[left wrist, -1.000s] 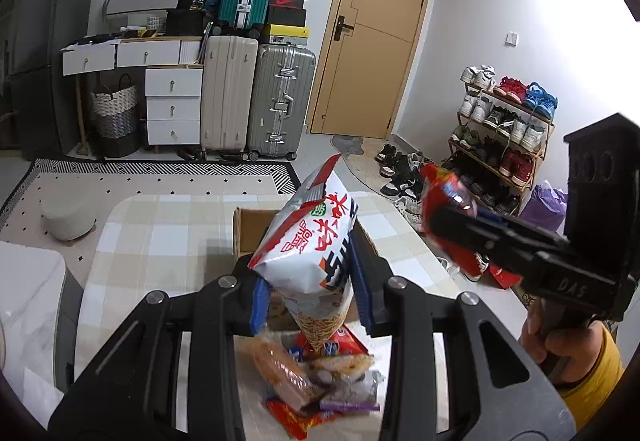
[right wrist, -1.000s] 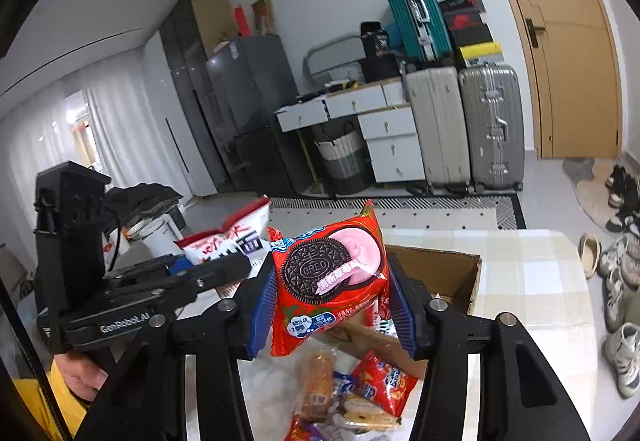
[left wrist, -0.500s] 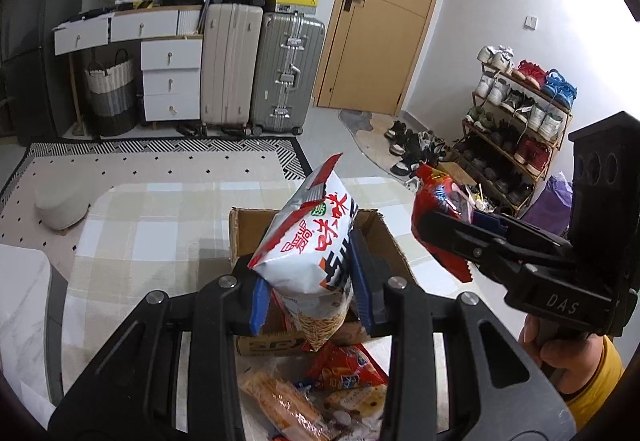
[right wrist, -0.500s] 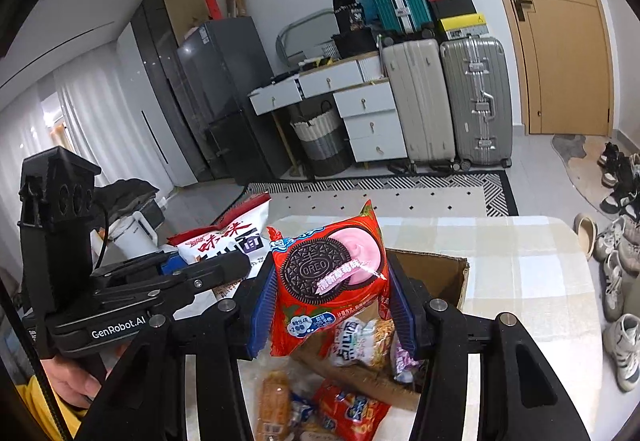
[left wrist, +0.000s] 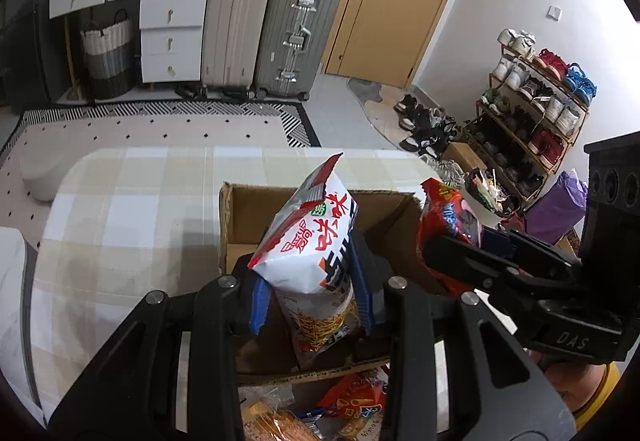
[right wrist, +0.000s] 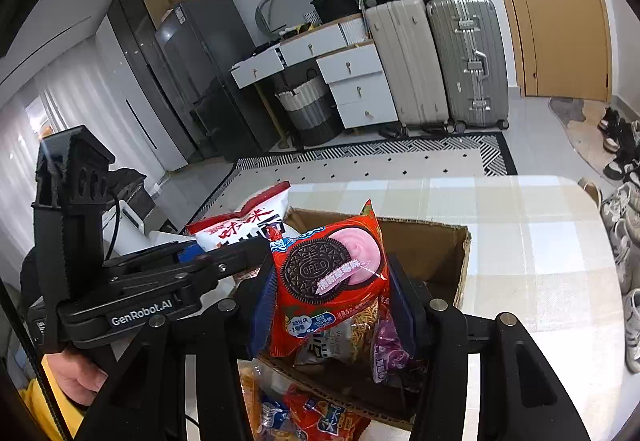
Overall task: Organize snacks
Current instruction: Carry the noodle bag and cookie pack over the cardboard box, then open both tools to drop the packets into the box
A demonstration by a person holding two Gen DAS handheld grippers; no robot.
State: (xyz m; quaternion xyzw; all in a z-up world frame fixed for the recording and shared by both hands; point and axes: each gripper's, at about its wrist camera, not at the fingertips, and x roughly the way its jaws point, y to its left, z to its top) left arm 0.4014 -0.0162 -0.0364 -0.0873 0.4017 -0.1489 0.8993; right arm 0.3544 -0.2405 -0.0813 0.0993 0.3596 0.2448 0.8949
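My left gripper is shut on a white and red snack bag, held over the open cardboard box on the checked table. My right gripper is shut on a red Oreo pack, also above the cardboard box. Each gripper shows in the other's view: the right gripper with its red pack at the right, the left gripper with the white bag at the left. Several snack packs lie inside the box.
More loose snack packs lie on the table in front of the box. Checked tablecloth spreads left and behind the box. Suitcases, drawers and a shoe rack stand across the room. A person's hand holds the left gripper.
Both grippers have come forward and down toward the box with their packs still held. The box now fills more of both views, and the loose packs have slid toward the bottom edge.
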